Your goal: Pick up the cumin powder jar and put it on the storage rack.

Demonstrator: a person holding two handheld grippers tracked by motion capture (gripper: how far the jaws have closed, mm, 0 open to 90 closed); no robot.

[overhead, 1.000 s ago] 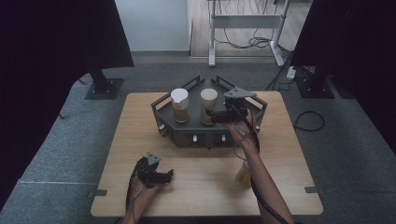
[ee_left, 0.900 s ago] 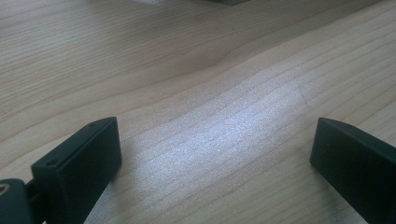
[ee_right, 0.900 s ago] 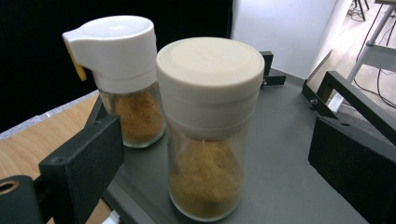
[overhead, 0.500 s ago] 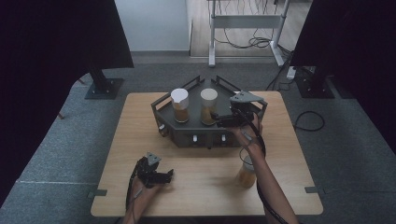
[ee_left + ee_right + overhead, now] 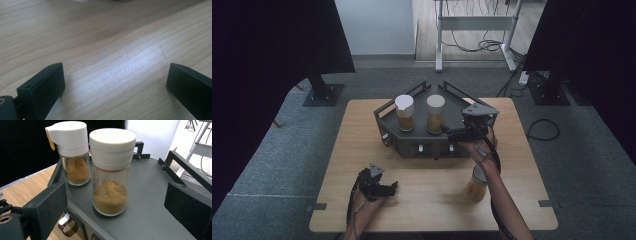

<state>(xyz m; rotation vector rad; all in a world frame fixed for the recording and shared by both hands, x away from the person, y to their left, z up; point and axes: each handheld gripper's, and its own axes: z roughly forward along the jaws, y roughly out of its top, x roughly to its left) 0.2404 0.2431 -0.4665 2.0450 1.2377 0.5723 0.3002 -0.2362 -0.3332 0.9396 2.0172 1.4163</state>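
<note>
We see our left gripper [image 5: 113, 87] with its jaws wide apart, one at eight o'clock, one at four, nothing between them. Pale wooden table [image 5: 105, 40] lies beneath, with a dark edge [image 5: 120, 1] at twelve o'clock.

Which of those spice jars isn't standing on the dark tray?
The jar near the table's front right, beside the person's right forearm, stands on bare wood. The spouted-lid jar and the flat-lidded jar both stand on the tray.

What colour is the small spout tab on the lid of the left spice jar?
Yellow spout tab, on the white lid; clearest in the right gripper view.
</note>
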